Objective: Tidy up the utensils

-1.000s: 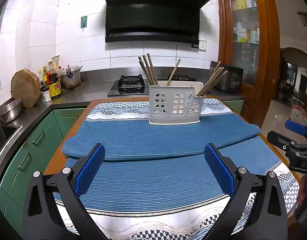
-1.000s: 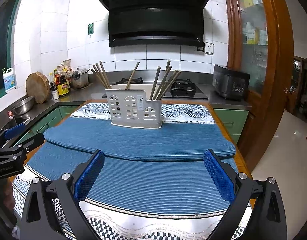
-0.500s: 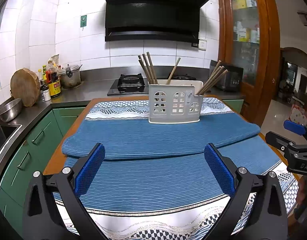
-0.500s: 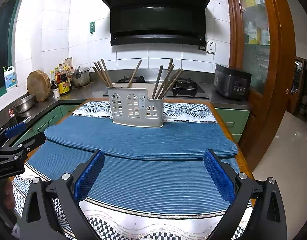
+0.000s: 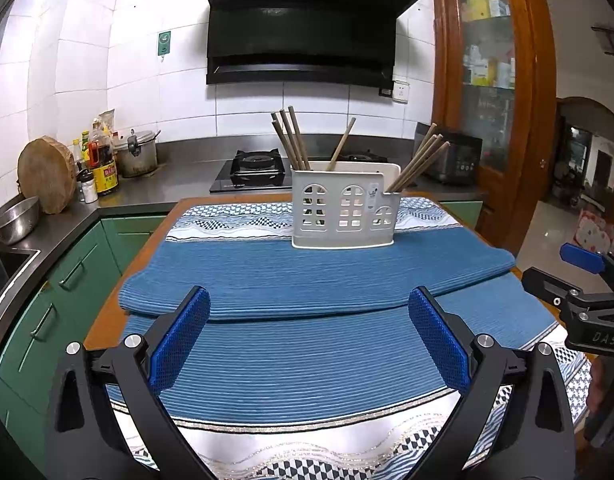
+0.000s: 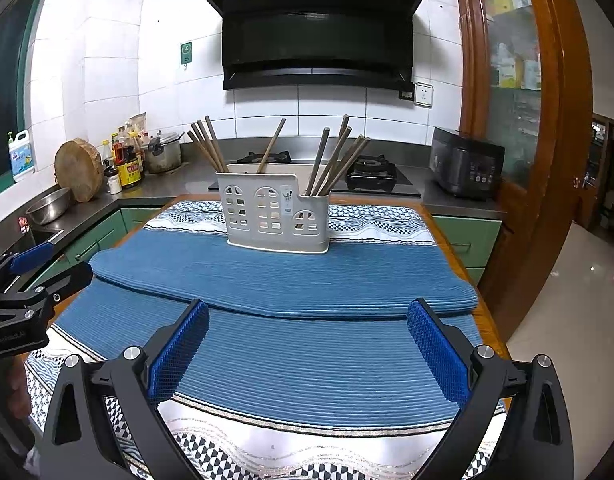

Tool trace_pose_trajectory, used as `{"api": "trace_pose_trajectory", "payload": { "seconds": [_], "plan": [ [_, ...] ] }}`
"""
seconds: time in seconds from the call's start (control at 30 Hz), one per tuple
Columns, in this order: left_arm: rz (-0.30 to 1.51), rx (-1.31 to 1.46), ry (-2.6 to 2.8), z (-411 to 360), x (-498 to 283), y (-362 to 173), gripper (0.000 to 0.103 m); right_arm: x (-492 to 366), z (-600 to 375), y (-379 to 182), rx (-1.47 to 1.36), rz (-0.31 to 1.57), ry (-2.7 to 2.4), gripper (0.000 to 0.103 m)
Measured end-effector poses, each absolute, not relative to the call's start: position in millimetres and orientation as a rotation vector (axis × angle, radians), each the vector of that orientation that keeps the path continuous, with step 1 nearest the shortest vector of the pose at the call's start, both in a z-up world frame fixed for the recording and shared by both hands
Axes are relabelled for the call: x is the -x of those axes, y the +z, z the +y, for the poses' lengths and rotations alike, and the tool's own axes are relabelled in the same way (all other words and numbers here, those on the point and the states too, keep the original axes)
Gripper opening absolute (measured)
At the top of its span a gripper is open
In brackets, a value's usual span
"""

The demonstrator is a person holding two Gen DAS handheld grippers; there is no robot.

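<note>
A white utensil holder point(image 5: 345, 211) with window-shaped holes stands upright at the far end of the blue cloth; it also shows in the right wrist view point(image 6: 275, 215). Several wooden chopsticks point(image 5: 291, 138) lean in its compartments, a bunch at the left, one in the middle, a bunch at the right point(image 6: 335, 158). My left gripper point(image 5: 307, 340) is open and empty above the near part of the cloth. My right gripper point(image 6: 307, 344) is open and empty too, well short of the holder. Each gripper shows at the edge of the other's view.
The table carries a folded blue cloth point(image 5: 307, 276) over a patterned white runner point(image 6: 267, 452). Behind it lie a counter with a gas hob point(image 5: 255, 168), a pot, sauce bottles point(image 5: 103, 164), a round chopping block point(image 5: 47, 174) and a steel bowl. A rice cooker point(image 6: 465, 168) sits at right.
Both views have drifted slightly, with the holder shifting a little right in the right wrist view. Both grippers stay open and empty.
</note>
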State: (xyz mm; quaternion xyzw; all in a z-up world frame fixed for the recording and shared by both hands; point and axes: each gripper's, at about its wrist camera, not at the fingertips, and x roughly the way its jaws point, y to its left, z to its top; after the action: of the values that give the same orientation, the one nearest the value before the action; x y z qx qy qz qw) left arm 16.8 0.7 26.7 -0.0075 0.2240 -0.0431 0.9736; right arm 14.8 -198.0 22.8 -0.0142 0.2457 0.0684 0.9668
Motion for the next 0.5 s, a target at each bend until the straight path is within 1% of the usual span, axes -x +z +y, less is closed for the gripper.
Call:
{"api": "trace_pose_trajectory", "payload": {
  "seconds": [0.5],
  "plan": [
    [0.468, 0.025, -0.05, 5.6, -19.5, 24.4, 0.098, -14.7, -200.2, 19.3, 0.026, 0.503, 0.142, 0.096]
  ]
}}
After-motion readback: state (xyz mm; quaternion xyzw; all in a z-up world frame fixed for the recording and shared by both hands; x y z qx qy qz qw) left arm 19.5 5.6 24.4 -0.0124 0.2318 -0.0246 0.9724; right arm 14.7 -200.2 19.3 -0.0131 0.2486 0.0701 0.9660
